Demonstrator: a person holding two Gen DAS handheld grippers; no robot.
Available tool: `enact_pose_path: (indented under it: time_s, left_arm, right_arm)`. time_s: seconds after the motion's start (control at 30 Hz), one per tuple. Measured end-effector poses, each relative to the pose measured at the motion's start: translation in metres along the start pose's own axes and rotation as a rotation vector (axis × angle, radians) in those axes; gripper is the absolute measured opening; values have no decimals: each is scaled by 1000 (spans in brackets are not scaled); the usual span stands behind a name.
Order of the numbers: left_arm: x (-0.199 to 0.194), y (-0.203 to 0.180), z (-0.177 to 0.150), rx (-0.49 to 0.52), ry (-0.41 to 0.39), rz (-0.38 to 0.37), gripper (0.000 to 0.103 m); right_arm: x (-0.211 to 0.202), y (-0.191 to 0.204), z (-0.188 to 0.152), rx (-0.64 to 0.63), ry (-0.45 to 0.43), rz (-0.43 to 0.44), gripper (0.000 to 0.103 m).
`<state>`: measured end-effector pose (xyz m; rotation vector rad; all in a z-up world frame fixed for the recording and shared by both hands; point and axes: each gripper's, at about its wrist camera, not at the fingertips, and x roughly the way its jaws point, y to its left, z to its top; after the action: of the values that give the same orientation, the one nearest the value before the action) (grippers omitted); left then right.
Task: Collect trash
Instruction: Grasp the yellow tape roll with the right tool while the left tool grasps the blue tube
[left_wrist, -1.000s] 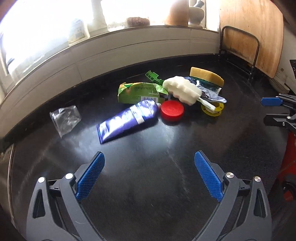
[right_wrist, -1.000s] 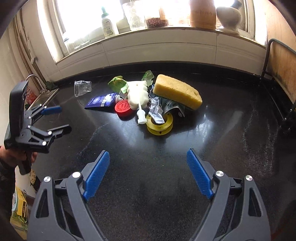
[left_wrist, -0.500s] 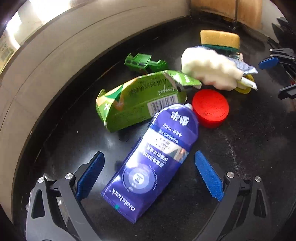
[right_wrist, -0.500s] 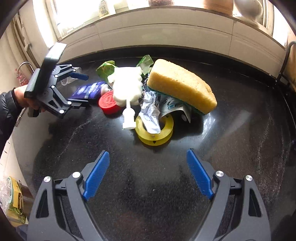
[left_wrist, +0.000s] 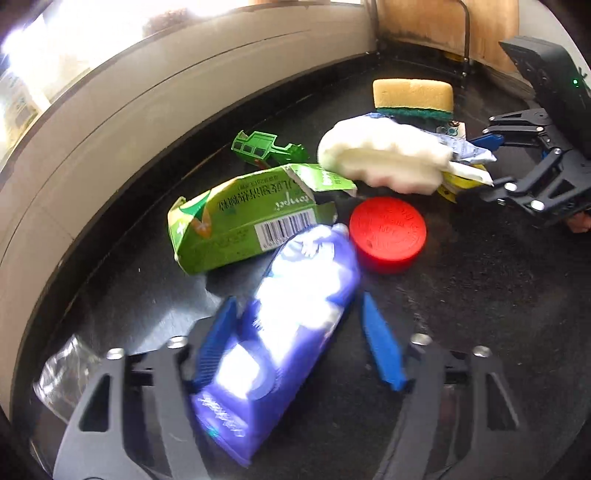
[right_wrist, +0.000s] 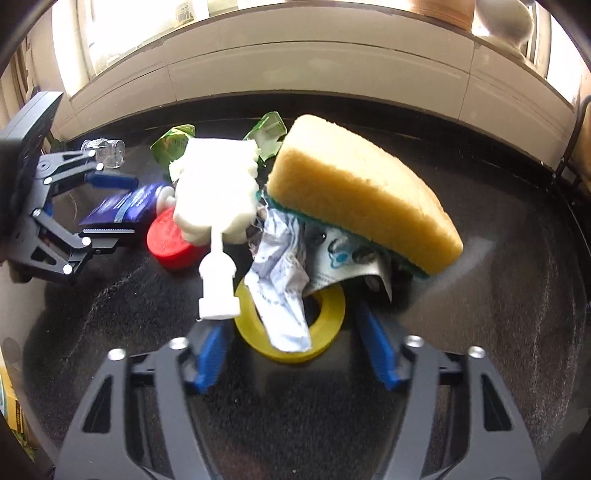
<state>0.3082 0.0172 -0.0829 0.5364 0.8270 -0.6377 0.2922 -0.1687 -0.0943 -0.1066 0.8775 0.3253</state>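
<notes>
A purple tube (left_wrist: 295, 332) lies on the black counter (left_wrist: 480, 314) between the pads of my left gripper (left_wrist: 297, 301). The jaws are closing; the left pad touches the tube and a gap remains at the right pad. My right gripper (right_wrist: 291, 321) is closing around a yellow ring (right_wrist: 332, 332), and neither pad presses on it. A crumpled wrapper (right_wrist: 284, 280) drapes over the ring. Behind lie a white plastic piece (right_wrist: 218, 188), a yellow sponge (right_wrist: 362, 195), a red lid (left_wrist: 388, 236) and a green carton (left_wrist: 240, 221).
A green plastic scrap (left_wrist: 266, 147) lies near the tiled wall (left_wrist: 184, 92). A clear plastic wrapper (left_wrist: 62, 376) sits left of my left gripper. A black wire rack (left_wrist: 463, 44) and a wooden board stand at the back right. Jars line the window sill.
Both grippers have come forward and down onto the pile and their jaws have narrowed. The left now straddles the purple tube, the right the yellow ring.
</notes>
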Motion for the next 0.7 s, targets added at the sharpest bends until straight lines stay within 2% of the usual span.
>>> enact_pose_path:
  time_s: [0.03, 0.07, 0.1, 0.23, 0.43, 0.57, 0.63, 0.7]
  left_arm:
    - [-3, -7, -2, -12, 1, 7, 38]
    - [-4, -13, -3, -25, 7, 25, 34]
    - [-5, -17, -3, -38, 14, 41, 23]
    - [-15, -37, -9, -107, 26, 88, 11]
    - [-40, -58, -28, -300, 49, 96, 8]
    - [-67, -74, -40, -434, 27, 141, 8]
    - [-83, -90, -43, -467, 15, 187, 8]
    - [-95, -105, -43, -504, 5, 192, 8]
  right_arm:
    - [0, 1, 1, -4, 1, -2, 55]
    - [-1, 2, 0, 1, 2, 0, 55]
    - [-3, 2, -1, 11, 6, 8, 55]
    - [-18, 5, -15, 27, 25, 27, 55]
    - [-56, 7, -47, 45, 23, 36, 55]
    - [-89, 8, -66, 59, -6, 41, 55]
    - [-105, 11, -71, 58, -25, 48, 55]
    - [-116, 17, -74, 46, -40, 42, 55]
